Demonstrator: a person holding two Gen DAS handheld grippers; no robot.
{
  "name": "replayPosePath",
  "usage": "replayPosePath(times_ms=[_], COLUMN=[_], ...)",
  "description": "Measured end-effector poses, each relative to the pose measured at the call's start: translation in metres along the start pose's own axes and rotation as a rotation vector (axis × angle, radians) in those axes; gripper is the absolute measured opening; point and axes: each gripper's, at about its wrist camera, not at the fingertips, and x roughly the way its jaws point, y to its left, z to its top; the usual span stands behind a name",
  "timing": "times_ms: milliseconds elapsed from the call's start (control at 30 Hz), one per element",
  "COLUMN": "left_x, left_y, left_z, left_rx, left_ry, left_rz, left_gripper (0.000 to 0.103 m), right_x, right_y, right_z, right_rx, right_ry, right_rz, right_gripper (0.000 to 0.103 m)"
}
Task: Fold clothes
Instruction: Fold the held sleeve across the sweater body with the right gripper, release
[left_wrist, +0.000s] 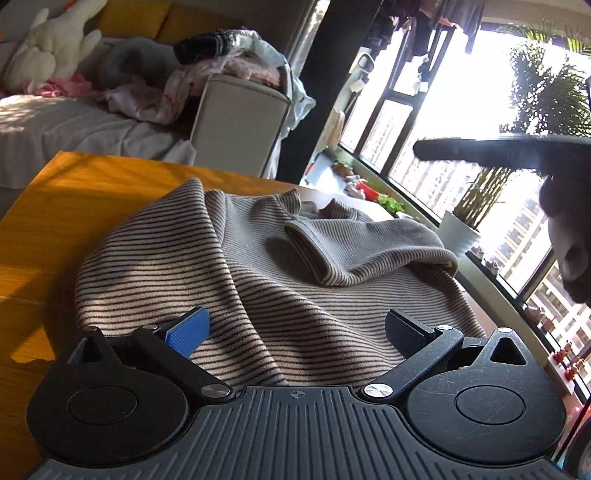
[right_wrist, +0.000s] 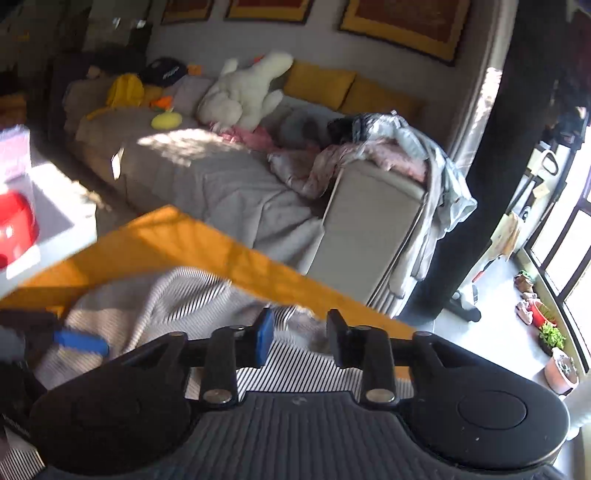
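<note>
A striped sweater (left_wrist: 258, 266) lies bunched up on the orange counter (left_wrist: 74, 192). One sleeve (left_wrist: 332, 243) is folded over the top of it. The left gripper (left_wrist: 295, 328) hangs just above the sweater with its fingers spread wide and nothing in them. The right gripper (right_wrist: 300, 338) is over the sweater's edge, fingers a little apart, holding nothing. Behind is a sofa (right_wrist: 221, 184) with a white plush toy (right_wrist: 247, 92).

item: beige knit sweater w/ thin dark stripes (left_wrist: 258, 266), soft ribbed fabric
state: rumpled, partly folded, not flat
pose: one sleeve doubled back over body, cuff (left_wrist: 314, 251) on top; ridge of fabric runs down the middle
location: on orange wooden tabletop (left_wrist: 74, 206), near its far edge
right view: same stripes (right_wrist: 177, 299), blurred
</note>
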Motion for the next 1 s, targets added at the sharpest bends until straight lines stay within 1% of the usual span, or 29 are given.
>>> replayPosePath(times_ms=[67, 200, 233, 267, 333, 367, 400, 433, 500, 633, 700, 800, 900, 933, 1000], left_x=[0.000, 0.000, 0.000, 0.000, 0.000, 0.000, -0.001, -0.001, -0.001, -0.001, -0.001, -0.001, -0.002, -0.002, -0.002], left_y=[0.000, -0.001, -0.001, -0.001, -0.002, -0.002, -0.002, -0.002, -0.001, -0.002, -0.003, -0.002, -0.001, -0.001, 0.000], left_z=[-0.001, -0.002, -0.002, -0.002, -0.002, -0.002, -0.002, -0.002, -0.002, -0.003, -0.003, -0.003, -0.003, -0.003, -0.003], left_rx=[0.001, 0.004, 0.005, 0.005, 0.004, 0.004, 0.004, 0.003, -0.001, -0.002, -0.001, -0.007, -0.011, -0.013, -0.015], left_ry=[0.002, 0.004, 0.005, 0.005, 0.006, 0.006, 0.006, 0.005, 0.003, 0.002, 0.001, -0.001, -0.002, -0.002, -0.002], left_rz=[0.002, 0.005, 0.005, 0.006, 0.006, 0.006, 0.006, 0.005, 0.003, 0.004, 0.006, 0.004, 0.001, 0.001, 0.000], left_gripper=[0.103, 0.103, 0.103, 0.103, 0.103, 0.103, 0.103, 0.103, 0.103, 0.103, 0.103, 0.103, 0.103, 0.103, 0.103], right_x=[0.014, 0.043, 0.050, 0.055, 0.059, 0.062, 0.064, 0.065, 0.060, 0.038, 0.038, 0.056, 0.076, 0.080, 0.087], right_y=[0.010, 0.031, 0.036, 0.038, 0.033, 0.031, 0.030, 0.028, 0.022, -0.011, -0.020, -0.013, -0.001, 0.002, 0.006], right_z=[-0.015, -0.044, -0.052, -0.056, -0.056, -0.055, -0.055, -0.052, -0.043, -0.002, 0.011, 0.012, 0.003, -0.001, -0.007], right_rx=[-0.027, -0.081, -0.094, -0.094, -0.054, -0.038, -0.030, -0.020, 0.015, 0.237, 0.304, 0.336, 0.354, 0.358, 0.372], right_ry=[0.041, 0.123, 0.143, 0.150, 0.128, 0.128, 0.135, 0.136, 0.111, -0.028, -0.064, -0.047, -0.012, -0.001, 0.021], right_rz=[0.017, 0.051, 0.059, 0.063, 0.056, 0.052, 0.048, 0.044, 0.046, 0.094, 0.123, 0.159, 0.188, 0.199, 0.223], right_gripper=[0.037, 0.053, 0.054, 0.057, 0.059, 0.050, 0.020, 0.007, 0.007, 0.007, 0.007, 0.007, 0.008, 0.009, 0.017])
